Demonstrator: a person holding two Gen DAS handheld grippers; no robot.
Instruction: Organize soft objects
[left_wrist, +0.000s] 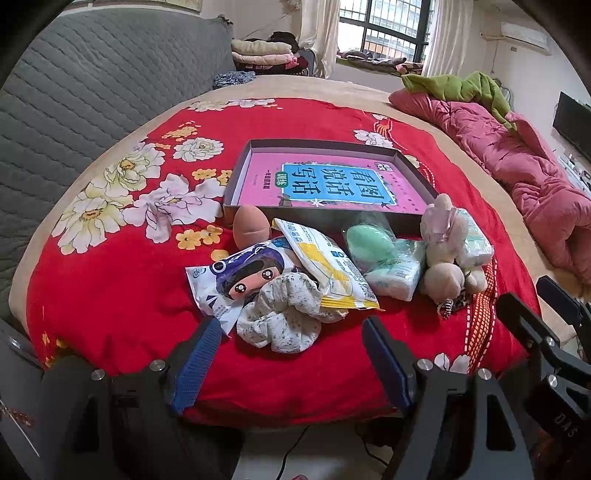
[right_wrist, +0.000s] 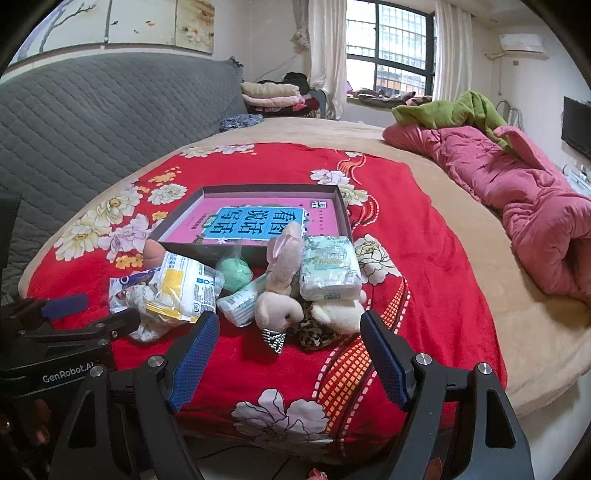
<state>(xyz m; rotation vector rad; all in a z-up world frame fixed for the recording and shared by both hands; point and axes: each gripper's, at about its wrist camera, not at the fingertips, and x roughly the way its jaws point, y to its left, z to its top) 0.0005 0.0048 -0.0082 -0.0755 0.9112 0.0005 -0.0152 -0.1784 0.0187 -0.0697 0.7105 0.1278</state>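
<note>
Both grippers, left gripper (left_wrist: 290, 363) and right gripper (right_wrist: 288, 356), hung wide and empty before the pile on the bed (left_wrist: 110, 295), where the scrunchie (left_wrist: 284, 317) lay under slippery packets (left_wrist: 332, 273) that'd probably snag.

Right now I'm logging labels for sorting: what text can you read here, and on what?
"看图说话写话" on the pink book in the box, upside down.
"Flower" on the tissue pack.
"GenRobot.AI" on the left hand-held gripper.
"DAS" on the right hand-held gripper.
Snack packet print: too small.
</note>
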